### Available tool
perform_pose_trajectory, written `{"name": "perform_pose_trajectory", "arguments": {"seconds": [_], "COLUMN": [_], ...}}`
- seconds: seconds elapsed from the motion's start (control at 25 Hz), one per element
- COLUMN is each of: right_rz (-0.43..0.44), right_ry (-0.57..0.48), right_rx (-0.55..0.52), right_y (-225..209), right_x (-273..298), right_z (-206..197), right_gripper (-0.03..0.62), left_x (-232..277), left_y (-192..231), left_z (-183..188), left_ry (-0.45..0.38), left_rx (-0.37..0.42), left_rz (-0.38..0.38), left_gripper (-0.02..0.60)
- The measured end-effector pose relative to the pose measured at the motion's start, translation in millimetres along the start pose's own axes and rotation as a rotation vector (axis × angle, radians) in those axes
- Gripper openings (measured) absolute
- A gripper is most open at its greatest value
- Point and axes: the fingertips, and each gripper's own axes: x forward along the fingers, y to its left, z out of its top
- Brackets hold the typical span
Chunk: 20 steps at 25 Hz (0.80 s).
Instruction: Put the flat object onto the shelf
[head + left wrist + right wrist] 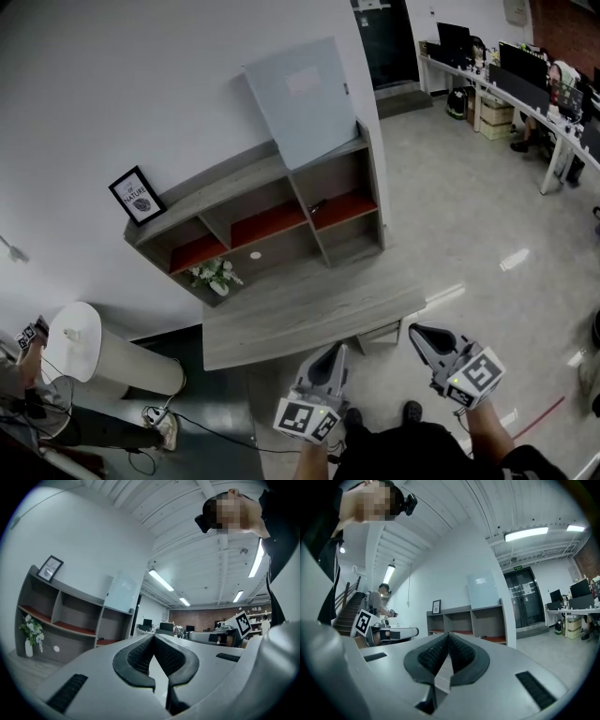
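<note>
The left gripper [337, 349] and the right gripper [415, 328] are both hanging pressed shut with nothing between their jaws, pointing forward side by side over the floor. Just ahead of them a low table [309, 309] is standing, and beyond it the shelf [216, 192] is sitting against the wall. The flat panel [300, 98] is standing upright at the far right end of the shelf top, its long side running up the wall, seemingly leaning there already, though its lower edge is hard to make out. It is lying well apart from both grippers, straight ahead, with the left one sitting slightly nearer.
</note>
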Motion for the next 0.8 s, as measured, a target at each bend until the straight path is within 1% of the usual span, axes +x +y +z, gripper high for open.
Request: {"name": "perform_pose_trajectory", "arguments": {"seconds": [0.12, 0.2, 0.32, 0.44, 0.64, 0.8], "right_rz": [0.022, 0.036, 0.041, 0.061, 0.071, 0.071], "right_ry": [0.001, -0.023, -0.03, -0.044, -0.036, -0.049], "right_rx": [-0.016, -0.023, -0.044, -0.04, -0.042, -0.037], "right_y": [-0.2, -0.7, -4.0, -5.1, -12.2, -16.4], "right_x": [-0.5, -1.5, -5.0, -8.3, -14.3, -17.0], "right_z": [-0.2, 4.5, 6.3, 10.9, 8.6, 14.4], "right_gripper": [0.012, 0.012, 0.012, 0.012, 0.012, 0.012], "left_x": [2.6, 4.1, 6.0, 7.4, 12.0, 15.4], "left_y": [-3.5, -4.6, -3.5, -5.9, -12.2, -19.3], "left_z": [1.7, 0.3, -4.2, -4.8, -3.9, -2.4], "left_ry": [-0.007, -0.01, -0.008, -0.01, -0.008, -0.007], "left_rx": [0.004, 0.006, 0.008, 0.005, 0.057, 0.066], "left_rz": [0.01, 0.021, 0.039, 0.049, 0.072, 0.071], "left_gripper": [0.014, 0.014, 0.014, 0.014, 0.012, 0.012]}}
